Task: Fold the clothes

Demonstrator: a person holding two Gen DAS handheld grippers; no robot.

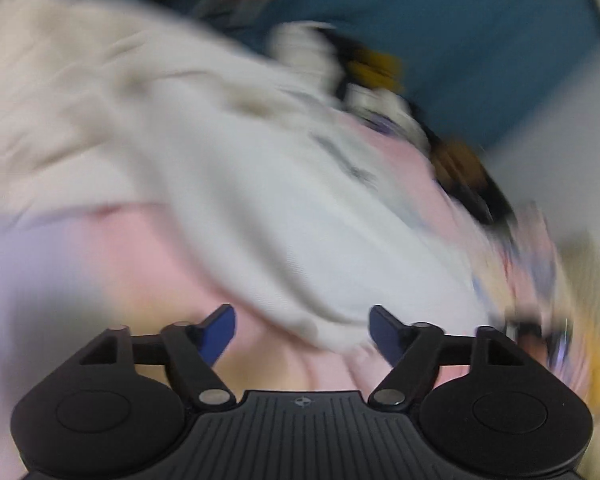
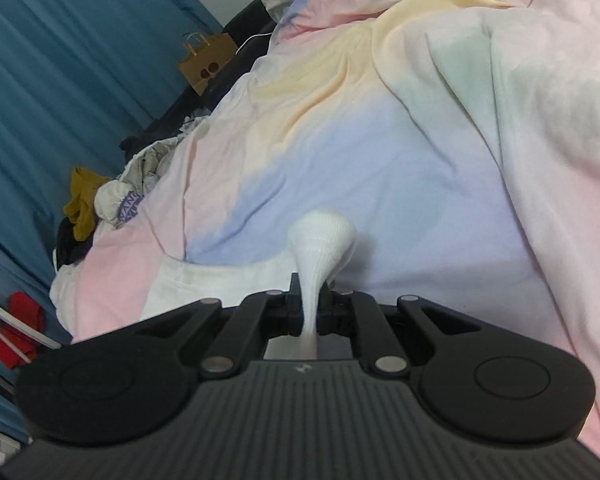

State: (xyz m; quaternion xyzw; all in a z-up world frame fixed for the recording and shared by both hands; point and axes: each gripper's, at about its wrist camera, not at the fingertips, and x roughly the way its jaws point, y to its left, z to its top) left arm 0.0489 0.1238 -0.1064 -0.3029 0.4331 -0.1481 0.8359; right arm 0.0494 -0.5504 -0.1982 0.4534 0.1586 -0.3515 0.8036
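Note:
The left wrist view is blurred. A white garment [image 1: 284, 216] lies spread over a pastel pink bed cover [image 1: 132, 264]. My left gripper [image 1: 302, 334] stands open just above it, blue pads wide apart, and the garment's near hem lies loose between them without touching either pad. In the right wrist view my right gripper [image 2: 310, 300] is shut on a white ribbed sock [image 2: 322, 240], whose free end flares out beyond the fingertips above the pastel bed cover [image 2: 380, 152]. A white cloth [image 2: 204, 280] lies flat just left of the sock.
A heap of loose clothes [image 2: 108, 196], with white, mustard and dark pieces, sits at the bed's left edge and shows blurred as a heap [image 1: 380, 80] in the left view. A brown paper bag [image 2: 206, 64] and blue curtain [image 2: 60, 80] stand behind. Red cloth [image 2: 20, 320] lies low left.

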